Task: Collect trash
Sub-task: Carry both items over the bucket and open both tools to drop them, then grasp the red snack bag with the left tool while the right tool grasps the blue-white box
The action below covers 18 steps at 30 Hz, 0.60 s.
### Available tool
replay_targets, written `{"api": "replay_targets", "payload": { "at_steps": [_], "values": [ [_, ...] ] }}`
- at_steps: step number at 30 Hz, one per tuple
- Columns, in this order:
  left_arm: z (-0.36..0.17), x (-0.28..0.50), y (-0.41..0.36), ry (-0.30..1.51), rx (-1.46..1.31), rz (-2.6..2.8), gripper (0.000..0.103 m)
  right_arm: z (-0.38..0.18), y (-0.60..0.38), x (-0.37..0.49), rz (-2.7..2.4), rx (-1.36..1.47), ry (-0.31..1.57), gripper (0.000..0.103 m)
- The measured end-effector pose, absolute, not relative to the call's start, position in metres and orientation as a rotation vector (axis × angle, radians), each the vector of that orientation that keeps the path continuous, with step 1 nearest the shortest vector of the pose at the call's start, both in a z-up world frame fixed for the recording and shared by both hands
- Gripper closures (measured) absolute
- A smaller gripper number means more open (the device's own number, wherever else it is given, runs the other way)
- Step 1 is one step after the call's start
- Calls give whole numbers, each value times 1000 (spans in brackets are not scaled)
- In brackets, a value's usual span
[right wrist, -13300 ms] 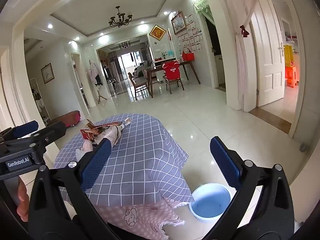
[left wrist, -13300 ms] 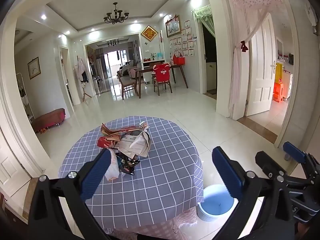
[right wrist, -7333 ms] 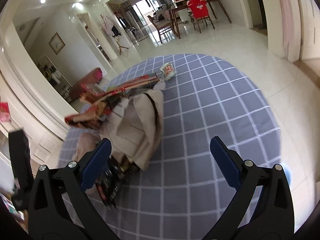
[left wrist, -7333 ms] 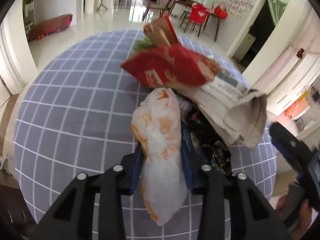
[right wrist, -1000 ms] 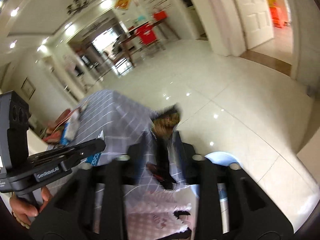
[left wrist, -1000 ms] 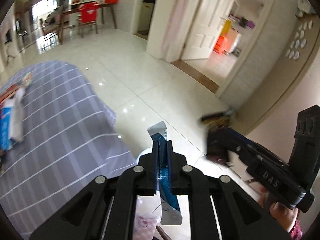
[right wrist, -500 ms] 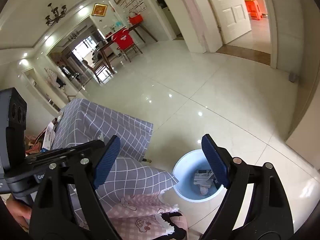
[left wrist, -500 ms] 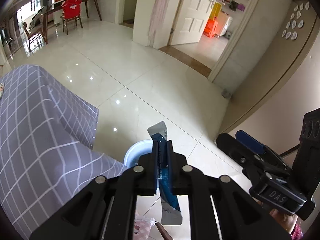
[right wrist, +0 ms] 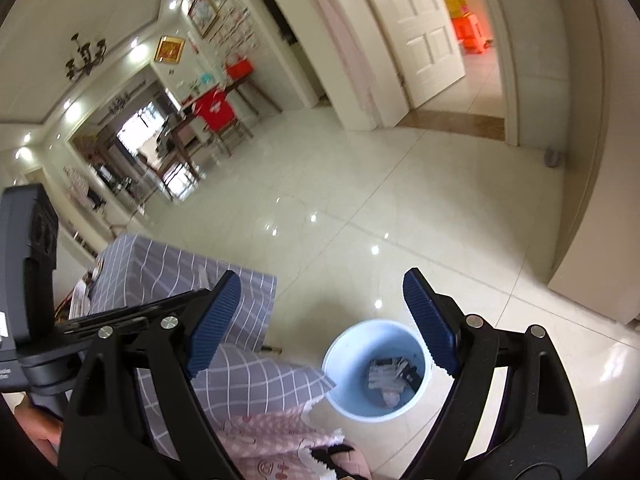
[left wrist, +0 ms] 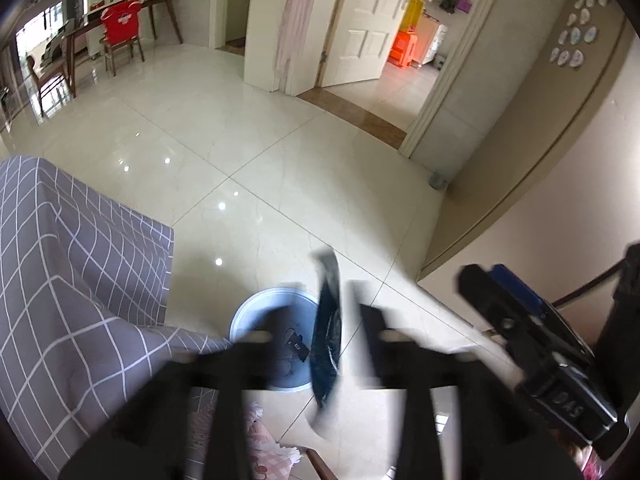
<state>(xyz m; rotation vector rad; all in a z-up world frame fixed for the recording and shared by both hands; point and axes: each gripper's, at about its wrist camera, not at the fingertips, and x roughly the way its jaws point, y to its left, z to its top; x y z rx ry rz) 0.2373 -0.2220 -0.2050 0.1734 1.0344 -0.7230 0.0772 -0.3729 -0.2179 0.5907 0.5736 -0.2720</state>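
Observation:
In the left wrist view my left gripper (left wrist: 320, 320) is blurred, its jaws standing apart. A dark blue wrapper (left wrist: 328, 332) hangs loose between them, above the light blue bin (left wrist: 248, 312) on the floor. My right gripper (right wrist: 320, 320) is open and empty above the same bin (right wrist: 344, 400), which holds several pieces of trash (right wrist: 390, 372). The right gripper also shows at the right of the left wrist view (left wrist: 520, 320).
The table with the grey checked cloth (left wrist: 60, 260) stands left of the bin, with a pink cloth (right wrist: 272, 440) under it. Some trash (right wrist: 80, 292) lies on the far table edge. Glossy tiled floor (left wrist: 280, 140) lies beyond, with a wall corner (left wrist: 500, 220) to the right.
My left gripper has opened and the blue wrapper has come free between its jaws over the bin. The right gripper stays open after dropping its trash in.

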Motion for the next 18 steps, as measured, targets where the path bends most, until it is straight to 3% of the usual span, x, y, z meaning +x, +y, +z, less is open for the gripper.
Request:
{"api": "replay_targets", "payload": {
  "at_steps": [1, 6, 18],
  "values": [
    [-206, 241, -222, 1030, 165, -683, 18, -217, -373, 76, -278, 591, 566, 20],
    [-210, 247, -207, 1068, 106, -648, 18, -214, -374, 76, -277, 591, 571, 20],
    [-172, 234, -133, 922, 125, -471, 18, -198, -328, 105, -135, 557, 613, 20]
  ]
}}
